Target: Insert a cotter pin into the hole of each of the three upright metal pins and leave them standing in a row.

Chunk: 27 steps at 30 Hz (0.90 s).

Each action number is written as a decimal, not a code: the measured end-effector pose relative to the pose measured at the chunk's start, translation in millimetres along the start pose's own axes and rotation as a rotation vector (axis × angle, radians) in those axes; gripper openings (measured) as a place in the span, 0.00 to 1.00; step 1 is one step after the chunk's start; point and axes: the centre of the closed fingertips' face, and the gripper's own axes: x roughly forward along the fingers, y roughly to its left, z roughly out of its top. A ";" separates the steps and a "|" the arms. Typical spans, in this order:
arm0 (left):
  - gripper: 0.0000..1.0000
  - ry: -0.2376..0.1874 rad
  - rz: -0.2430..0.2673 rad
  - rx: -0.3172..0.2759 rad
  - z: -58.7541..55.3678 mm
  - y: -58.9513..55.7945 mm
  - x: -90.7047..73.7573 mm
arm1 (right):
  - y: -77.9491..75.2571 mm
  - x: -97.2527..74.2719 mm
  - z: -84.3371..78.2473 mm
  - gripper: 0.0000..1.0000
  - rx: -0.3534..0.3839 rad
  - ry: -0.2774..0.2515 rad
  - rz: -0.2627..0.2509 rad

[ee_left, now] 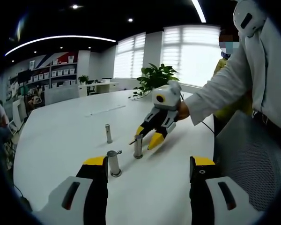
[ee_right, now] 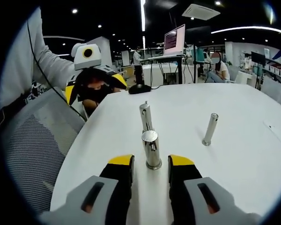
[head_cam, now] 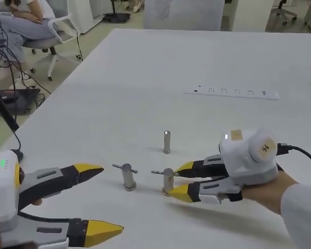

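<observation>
- On the white table (head_cam: 145,78) three metal pins stand upright: the far metal pin (head_cam: 167,141), and nearer the person the left metal pin (head_cam: 128,176) and the right metal pin (head_cam: 168,180).
- Through the head of the left metal pin runs a cotter pin (head_cam: 124,167); a second cotter pin (head_cam: 158,172) sticks out of the right metal pin. No pin is seen through the far metal pin.
- The right gripper (head_cam: 180,180) lies low on the table with its yellow tips on either side of the right metal pin; its own view shows a gap on both sides, so the jaws are parted and not clamping it.
- The left gripper (head_cam: 101,199) is held wide apart at the lower left, with nothing between its jaws, near the left metal pin but not touching it.
- A white power strip (head_cam: 231,92) lies well beyond the pins, apart from them.
- Off the table's far left corner a person sits on an office chair (head_cam: 46,44), with cables trailing on the floor.
- A potted plant (ee_left: 152,77) stands at the table's far end in the left gripper view.
</observation>
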 end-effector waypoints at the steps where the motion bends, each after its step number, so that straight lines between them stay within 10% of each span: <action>1: 0.70 -0.001 -0.001 0.000 0.4 -0.4 0.4 | 0.4 -2.4 -0.9 0.32 0.006 -0.002 -0.004; 12: 0.70 -0.014 -0.008 0.009 4.1 -2.7 4.2 | -0.5 -23.1 -5.0 0.37 0.029 0.000 -0.031; 27: 0.70 -0.029 -0.005 0.003 6.2 -3.1 4.5 | -46.9 -36.3 8.0 0.36 0.014 -0.007 -0.104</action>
